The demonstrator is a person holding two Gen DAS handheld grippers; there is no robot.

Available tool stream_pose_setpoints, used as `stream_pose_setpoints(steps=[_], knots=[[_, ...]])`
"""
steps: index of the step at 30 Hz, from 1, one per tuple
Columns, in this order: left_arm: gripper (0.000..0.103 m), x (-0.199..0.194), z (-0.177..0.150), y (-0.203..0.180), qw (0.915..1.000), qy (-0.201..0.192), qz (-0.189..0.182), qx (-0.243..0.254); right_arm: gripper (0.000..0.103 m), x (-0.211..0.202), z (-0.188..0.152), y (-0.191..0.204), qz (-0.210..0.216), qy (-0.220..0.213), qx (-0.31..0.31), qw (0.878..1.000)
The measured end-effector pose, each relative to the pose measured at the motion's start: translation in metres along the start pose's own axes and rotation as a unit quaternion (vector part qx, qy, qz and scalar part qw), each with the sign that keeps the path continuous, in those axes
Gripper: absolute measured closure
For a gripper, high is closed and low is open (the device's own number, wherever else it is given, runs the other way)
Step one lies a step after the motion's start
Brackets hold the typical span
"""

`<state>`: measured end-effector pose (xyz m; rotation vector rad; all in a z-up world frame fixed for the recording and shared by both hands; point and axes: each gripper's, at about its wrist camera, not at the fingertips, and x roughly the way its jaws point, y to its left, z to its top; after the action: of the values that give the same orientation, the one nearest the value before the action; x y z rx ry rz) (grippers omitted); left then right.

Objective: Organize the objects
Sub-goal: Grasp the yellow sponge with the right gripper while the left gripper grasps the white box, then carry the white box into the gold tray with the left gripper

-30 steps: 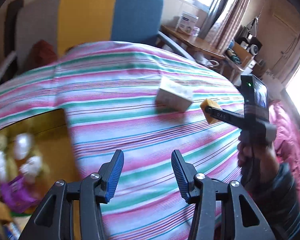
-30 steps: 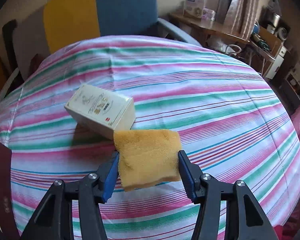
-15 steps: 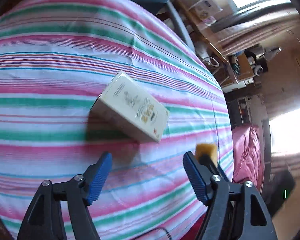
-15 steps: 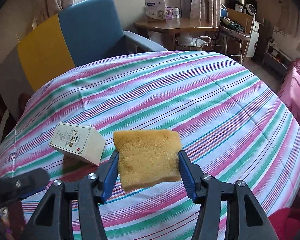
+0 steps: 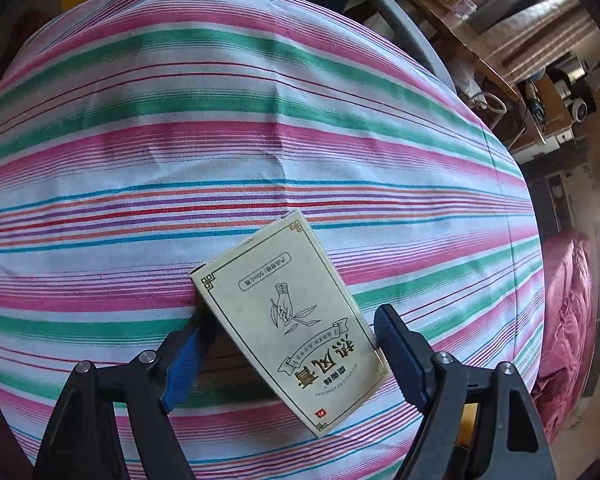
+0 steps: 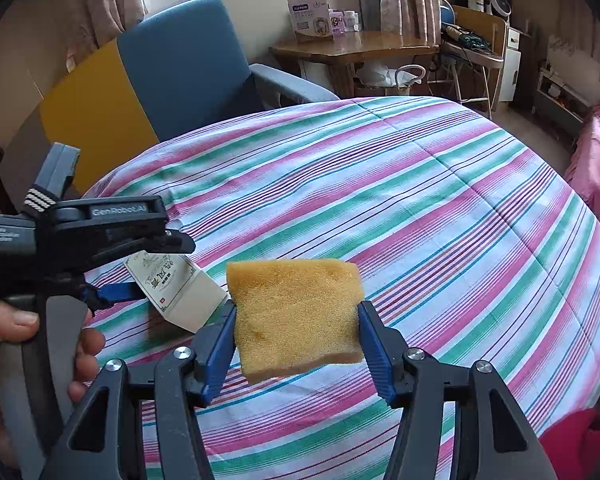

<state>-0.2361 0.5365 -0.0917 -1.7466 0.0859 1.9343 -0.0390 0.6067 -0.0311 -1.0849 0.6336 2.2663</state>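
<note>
A cream carton box with Chinese print [image 5: 292,320] lies on the striped tablecloth [image 5: 260,140]. My left gripper [image 5: 288,336] is open and straddles the box, one finger on each side; I cannot tell if the pads touch it. In the right wrist view the same box [image 6: 176,288] shows between the left gripper's fingers [image 6: 120,291]. My right gripper [image 6: 296,320] is shut on a yellow sponge [image 6: 296,312] and holds it above the cloth, just right of the box.
A blue and yellow armchair [image 6: 172,72] stands behind the table. A wooden side table [image 6: 352,46] with a white box is at the back right. Pink bedding [image 5: 568,320] lies to the right, past the table's edge.
My left gripper has moved forward and down until its open fingers flank the box. My right gripper keeps the sponge, and the left gripper now shows in its view.
</note>
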Motion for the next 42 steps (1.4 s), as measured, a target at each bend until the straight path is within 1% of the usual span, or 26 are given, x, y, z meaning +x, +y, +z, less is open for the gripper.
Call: stream_pose_setpoints(steps=[1, 2, 4, 5, 6, 7, 9, 13, 15, 18, 22, 25, 28, 31, 37, 42], knots=[[0.023, 0.000, -0.004, 0.000, 0.9999, -0.003, 0.004, 0.009, 0.044, 0.001, -0.001, 0.000, -0.001, 0.003, -0.002, 1.000], [0.030, -0.003, -0.010, 0.001, 0.9998, -0.010, 0.004, 0.016, 0.044, 0.003, -0.001, 0.000, -0.002, 0.006, -0.003, 1.000], [0.039, -0.009, -0.023, 0.004, 0.9990, -0.025, -0.007, 0.036, 0.044, 0.007, -0.002, 0.001, -0.005, 0.013, -0.009, 1.000], [0.044, -0.013, -0.031, 0.005, 0.9979, -0.031, -0.010, 0.056, 0.044, 0.010, -0.002, 0.001, -0.007, 0.017, -0.012, 1.000], [0.046, -0.020, -0.042, 0.006, 0.9957, -0.044, -0.007, 0.082, 0.044, 0.013, -0.003, 0.001, -0.005, 0.023, -0.015, 1.000], [0.049, -0.026, -0.052, 0.009, 0.9939, -0.054, -0.002, 0.096, 0.045, 0.015, -0.004, 0.001, -0.001, 0.028, -0.018, 0.999], [0.050, -0.039, -0.071, 0.018, 0.9914, -0.064, -0.003, 0.115, 0.045, 0.020, -0.006, 0.006, 0.009, 0.038, -0.028, 0.999], [0.050, -0.066, -0.118, 0.046, 0.9859, -0.093, 0.016, 0.138, 0.045, 0.027, -0.012, 0.020, 0.028, 0.051, -0.062, 0.996], [0.050, -0.080, -0.142, 0.066, 0.9855, -0.106, 0.020, 0.131, 0.045, 0.031, -0.016, 0.029, 0.044, 0.062, -0.082, 0.994], [0.050, -0.092, -0.174, 0.085, 0.9843, -0.119, 0.032, 0.126, 0.045, 0.037, -0.025, 0.045, 0.066, 0.076, -0.117, 0.988], [0.050, -0.104, -0.211, 0.097, 0.9821, -0.139, 0.040, 0.120, 0.045, 0.035, -0.037, 0.068, 0.093, 0.072, -0.167, 0.979], [0.050, -0.109, -0.233, 0.099, 0.9784, -0.159, 0.047, 0.123, 0.045, 0.036, -0.045, 0.079, 0.094, 0.073, -0.193, 0.974], [0.050, -0.111, -0.247, 0.101, 0.9745, -0.174, 0.057, 0.130, 0.045, 0.042, -0.052, 0.083, 0.079, 0.079, -0.210, 0.971], [0.051, -0.105, -0.253, 0.105, 0.9735, -0.176, 0.063, 0.132, 0.046, 0.043, -0.058, 0.086, 0.066, 0.073, -0.225, 0.969], [0.051, -0.106, -0.261, 0.105, 0.9677, -0.192, 0.071, 0.147, 0.047, 0.043, -0.061, 0.086, 0.062, 0.070, -0.231, 0.968], [0.051, -0.106, -0.262, 0.106, 0.9666, -0.197, 0.071, 0.148, 0.046, 0.044, -0.062, 0.086, 0.062, 0.074, -0.233, 0.968]])
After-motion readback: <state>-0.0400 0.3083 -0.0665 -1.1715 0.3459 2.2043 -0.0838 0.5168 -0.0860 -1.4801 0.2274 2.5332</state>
